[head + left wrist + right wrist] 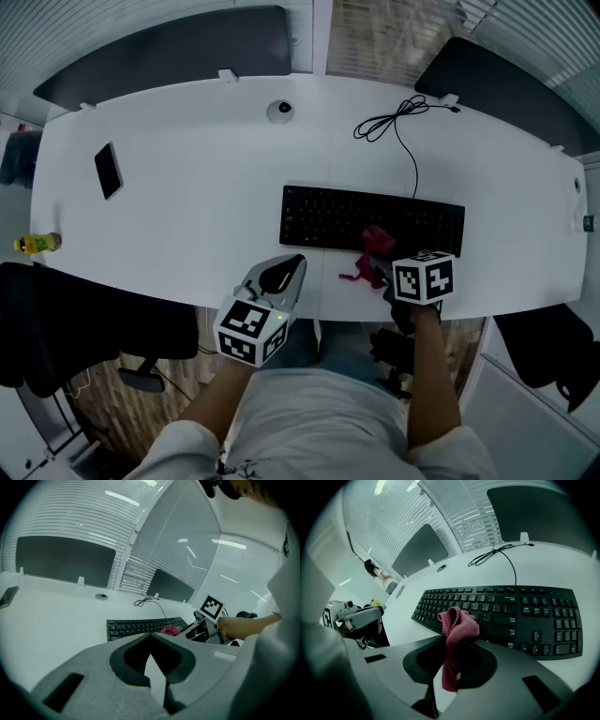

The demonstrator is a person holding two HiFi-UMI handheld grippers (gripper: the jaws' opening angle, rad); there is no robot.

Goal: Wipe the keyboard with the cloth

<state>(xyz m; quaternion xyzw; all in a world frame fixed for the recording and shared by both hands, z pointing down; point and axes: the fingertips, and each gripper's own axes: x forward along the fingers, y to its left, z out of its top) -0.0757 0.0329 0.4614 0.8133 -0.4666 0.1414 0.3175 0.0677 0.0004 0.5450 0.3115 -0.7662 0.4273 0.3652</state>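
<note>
The black keyboard [370, 220] lies mid-desk, its cable running off to the back. A red cloth [375, 246] is bunched over the keyboard's front edge, and my right gripper [380, 267] is shut on it. In the right gripper view the cloth [457, 625] sticks up from between the jaws of the right gripper [452, 641] and hangs down behind them, with the keyboard [511, 613] just beyond. My left gripper [281, 274] hovers over the desk's front edge, left of the keyboard, shut and holding nothing. The left gripper view shows its tips [151, 637] meeting, and the keyboard [145, 626] and cloth [169, 630] ahead.
A dark phone [108, 170] lies at the desk's left. A round desk grommet [280, 111] and the coiled cable [398, 122] are at the back. A yellow bottle [37, 244] stands at the left edge, above a black chair [56, 319]. Dark partitions line the far side.
</note>
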